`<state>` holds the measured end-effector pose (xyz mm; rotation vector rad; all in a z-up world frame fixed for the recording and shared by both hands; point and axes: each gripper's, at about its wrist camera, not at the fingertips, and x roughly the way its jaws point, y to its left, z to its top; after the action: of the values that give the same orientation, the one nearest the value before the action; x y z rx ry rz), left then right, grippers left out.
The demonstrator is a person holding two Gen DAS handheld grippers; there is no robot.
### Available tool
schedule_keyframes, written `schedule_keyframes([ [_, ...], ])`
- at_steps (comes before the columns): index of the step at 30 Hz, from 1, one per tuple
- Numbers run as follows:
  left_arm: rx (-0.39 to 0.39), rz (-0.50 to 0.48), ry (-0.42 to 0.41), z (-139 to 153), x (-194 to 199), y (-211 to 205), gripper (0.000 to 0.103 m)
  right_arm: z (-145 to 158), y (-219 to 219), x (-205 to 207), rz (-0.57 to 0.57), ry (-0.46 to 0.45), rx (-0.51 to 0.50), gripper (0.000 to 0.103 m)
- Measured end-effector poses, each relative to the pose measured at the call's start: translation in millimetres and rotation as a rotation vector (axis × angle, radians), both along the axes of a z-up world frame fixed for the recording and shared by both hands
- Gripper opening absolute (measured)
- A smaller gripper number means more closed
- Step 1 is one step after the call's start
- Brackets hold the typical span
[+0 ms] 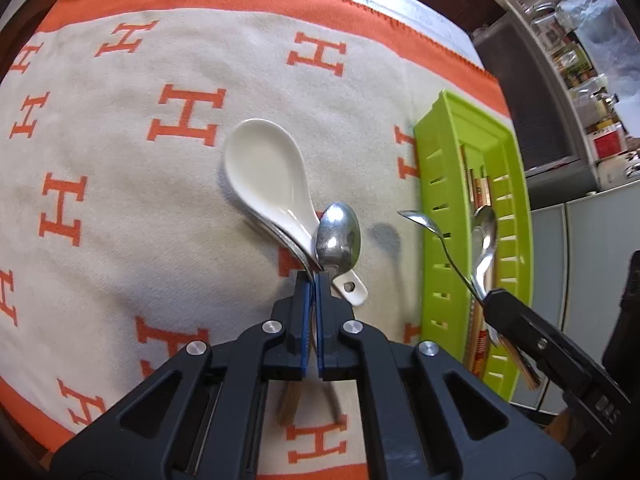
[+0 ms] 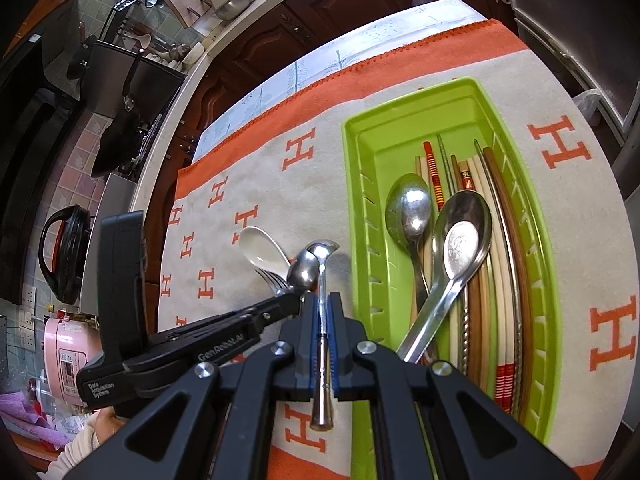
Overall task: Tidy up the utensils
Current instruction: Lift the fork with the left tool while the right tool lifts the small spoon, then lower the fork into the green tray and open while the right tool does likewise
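Two tools, left tool [image 1: 313, 276] pinching perhaps steel spoon [image 1: 338, 236], right tool [image 2: 323, 300] pinching small spoon [image 2: 322, 256], ceramic spoon [image 1: 266, 176] alongside.

Both cams ride right behind their own tongs, tilted steeply down at the cloth [image 1: 120, 160] from close up. Left one catches the green tray [image 1: 448, 208] off to its right, right one has it just right of its fingers; both share it.
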<state>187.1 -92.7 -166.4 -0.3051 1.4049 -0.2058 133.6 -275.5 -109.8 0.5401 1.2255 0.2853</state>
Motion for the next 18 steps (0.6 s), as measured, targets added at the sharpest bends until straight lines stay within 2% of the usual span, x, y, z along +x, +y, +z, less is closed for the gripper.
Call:
schedule_keyframes([
  [10, -0.103, -0.076, -0.02, 47.2, -22.3, 7.6, 0.0, 7.0, -15.8, -10.0, -0.042, -0.011, 0.042, 0.004],
  [15, -0.161, -0.128, -0.052, 75.7, -25.5, -12.5, 0.0, 17.7, -29.8, -22.6, -0.085, -0.037, 0.073, 0.004],
  [18, -0.183, -0.166, -0.068, 88.8, -22.6, -34.9, 0.0, 26.8, -37.2, -29.5, -0.113, -0.061, 0.059, 0.004],
])
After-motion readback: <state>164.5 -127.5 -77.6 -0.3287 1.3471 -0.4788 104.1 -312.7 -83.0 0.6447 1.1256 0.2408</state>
